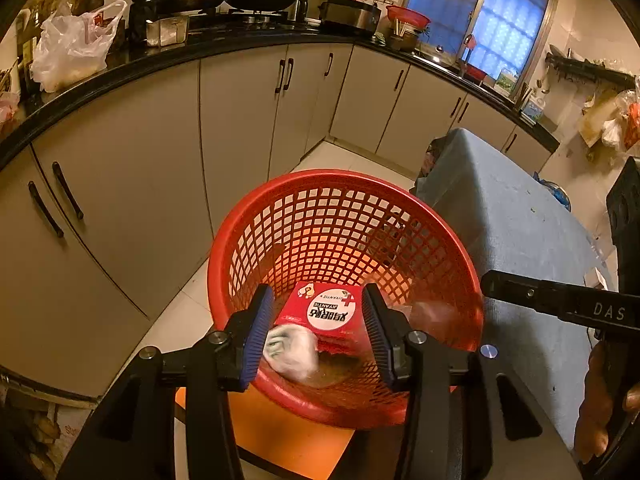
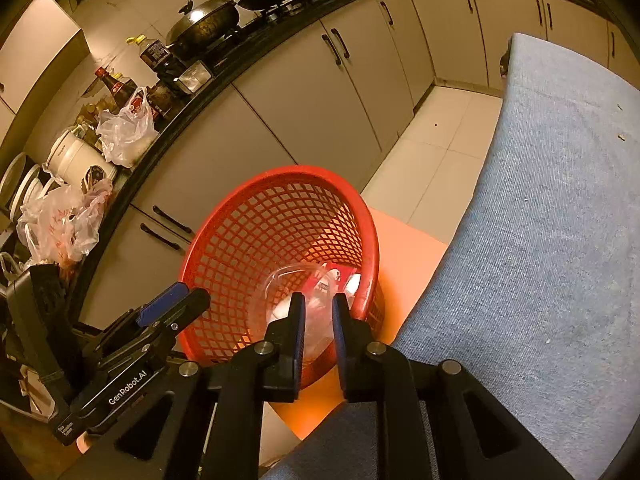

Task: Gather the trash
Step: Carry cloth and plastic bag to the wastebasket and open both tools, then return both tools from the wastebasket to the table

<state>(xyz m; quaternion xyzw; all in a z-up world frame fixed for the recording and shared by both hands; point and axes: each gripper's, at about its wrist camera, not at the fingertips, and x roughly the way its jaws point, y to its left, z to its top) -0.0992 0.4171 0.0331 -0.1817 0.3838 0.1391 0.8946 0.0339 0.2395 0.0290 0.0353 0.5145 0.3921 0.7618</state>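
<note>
I hover my left tongs [image 1: 318, 320], spread wide and empty, over the red basket [image 1: 440, 236] beside the desk [image 2: 540, 220]; the box [image 1: 326, 312] and wad [image 1: 292, 350] lie inside. My right tongs [image 2: 318, 320] look nearly closed around a clear plastic cup [image 2: 280, 284], over the basket for dropping.

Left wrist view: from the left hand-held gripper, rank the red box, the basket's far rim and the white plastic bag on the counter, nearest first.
1. Red box, between the fingers, inside the basket.
2. Basket's far rim, straight ahead.
3. White plastic bag, upper left on the counter.
</note>
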